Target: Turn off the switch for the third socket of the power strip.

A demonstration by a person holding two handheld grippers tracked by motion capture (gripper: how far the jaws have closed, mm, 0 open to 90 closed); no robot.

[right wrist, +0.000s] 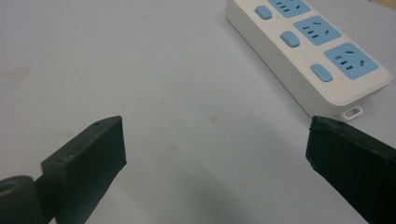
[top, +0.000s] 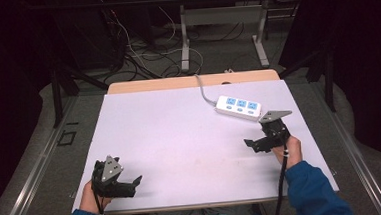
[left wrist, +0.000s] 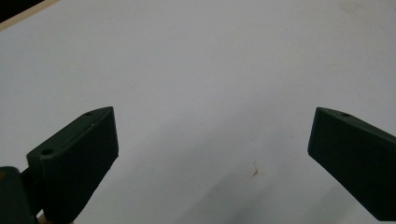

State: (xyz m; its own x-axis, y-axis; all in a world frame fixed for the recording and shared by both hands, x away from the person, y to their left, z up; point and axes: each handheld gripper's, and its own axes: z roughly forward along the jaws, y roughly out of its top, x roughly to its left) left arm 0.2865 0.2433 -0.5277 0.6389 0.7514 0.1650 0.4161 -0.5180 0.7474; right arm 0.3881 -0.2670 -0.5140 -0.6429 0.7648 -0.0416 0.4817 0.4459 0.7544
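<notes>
Strip [top: 238,107]: 1, far right of table [top: 180,138], 3 blue sockets, 3 switches | right gripper [top: 255,144]: just near side of strip, jaws wide, empty | left gripper [top: 133,183]: well apart from strip, jaws wide, empty

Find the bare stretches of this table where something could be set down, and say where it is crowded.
The widest free patch is the white table middle, between the left gripper at the near edge and the power strip. The far left corner is bare too. The crowded spot is far right, where the right gripper sits just before the strip and its cord.
</notes>
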